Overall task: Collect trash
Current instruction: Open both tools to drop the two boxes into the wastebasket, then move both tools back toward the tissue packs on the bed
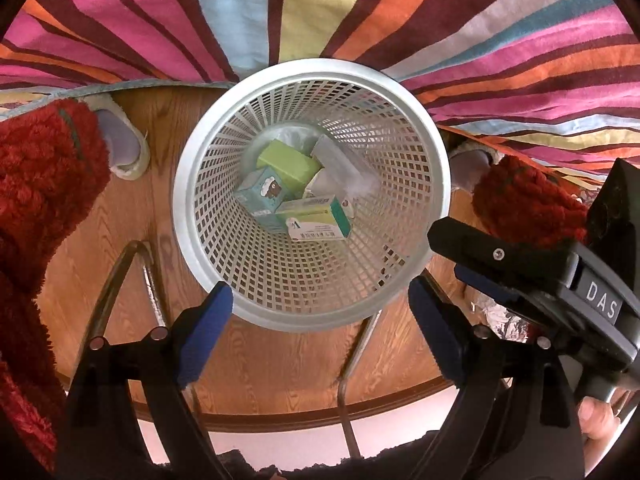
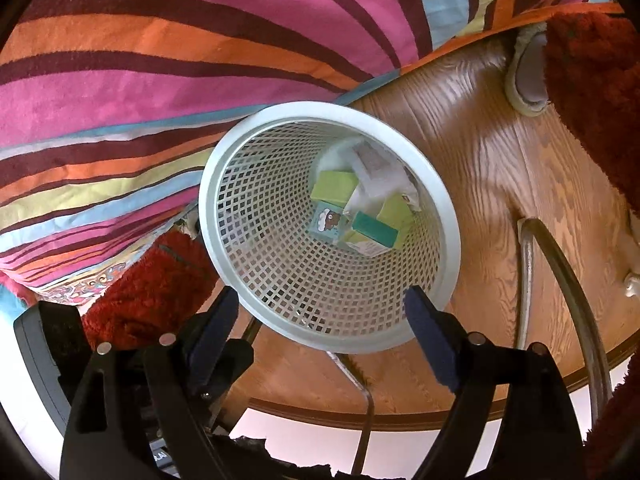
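Left wrist view: left hand-held gripper (image 1: 320, 316) spread wide, blue-padded fingers (image 1: 204, 332) empty, poised above the near rim of a round white plastic mesh wastebasket (image 1: 308, 288). Standing on a brown wood-grain floor (image 1: 272, 364), against the edge of a multicoloured striped rug (image 1: 500, 52). Inside the basket, at its bottom: a lime-green rectangular carton (image 1: 290, 166), a pale blue carton printed with a small bear (image 1: 262, 196), a green-and-white printed box (image 1: 316, 222) nearest the gripper, and clear crumpled plastic wrap (image 1: 344, 168) toward the far wall. Left and right of the basket, red fuzzy sleeves or trouser legs (image 1: 44, 184) and a grey slipper (image 1: 122, 142). Right of the basket, a second black gripper body marked "DAS" (image 1: 600, 296).

Right wrist view: right hand-held gripper (image 2: 320, 320) likewise spread apart, holding nothing, fingertips flanking the near rim of the same basket (image 2: 332, 336). Same cartons at the bottom of the basket, bear carton (image 2: 326, 220) in the middle. Curved metal tube legs (image 2: 560, 276) on the floor right of the basket.
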`<state>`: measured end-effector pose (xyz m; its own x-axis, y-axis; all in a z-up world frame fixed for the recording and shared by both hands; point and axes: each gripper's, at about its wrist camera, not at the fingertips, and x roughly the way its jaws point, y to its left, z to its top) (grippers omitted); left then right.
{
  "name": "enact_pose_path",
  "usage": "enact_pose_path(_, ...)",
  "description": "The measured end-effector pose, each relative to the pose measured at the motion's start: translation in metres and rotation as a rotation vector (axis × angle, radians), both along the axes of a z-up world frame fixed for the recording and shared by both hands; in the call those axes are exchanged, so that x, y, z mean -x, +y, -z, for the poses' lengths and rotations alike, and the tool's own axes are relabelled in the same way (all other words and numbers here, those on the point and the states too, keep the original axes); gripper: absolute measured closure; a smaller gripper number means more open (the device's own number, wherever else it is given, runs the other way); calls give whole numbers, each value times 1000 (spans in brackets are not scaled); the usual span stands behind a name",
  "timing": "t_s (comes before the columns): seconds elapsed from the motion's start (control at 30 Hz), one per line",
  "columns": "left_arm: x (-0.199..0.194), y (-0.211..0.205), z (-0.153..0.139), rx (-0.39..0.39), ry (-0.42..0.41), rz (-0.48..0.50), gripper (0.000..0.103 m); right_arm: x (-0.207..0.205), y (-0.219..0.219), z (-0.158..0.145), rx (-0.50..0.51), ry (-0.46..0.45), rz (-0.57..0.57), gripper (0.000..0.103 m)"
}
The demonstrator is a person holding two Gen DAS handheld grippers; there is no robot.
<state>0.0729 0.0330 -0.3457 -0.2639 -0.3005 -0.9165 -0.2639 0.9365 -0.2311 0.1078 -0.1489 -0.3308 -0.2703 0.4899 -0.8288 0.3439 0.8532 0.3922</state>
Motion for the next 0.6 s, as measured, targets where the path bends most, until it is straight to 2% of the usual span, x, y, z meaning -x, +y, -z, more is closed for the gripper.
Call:
enact_pose_path(0.27, 0, 5, -12, -34, -43, -16, 16, 3, -8, -14, 17, -28, 10, 22)
enact_pose_path(0.6, 3, 2, -76, -104, -280, 9, 16, 13, -16, -80, 4, -235, 4, 22)
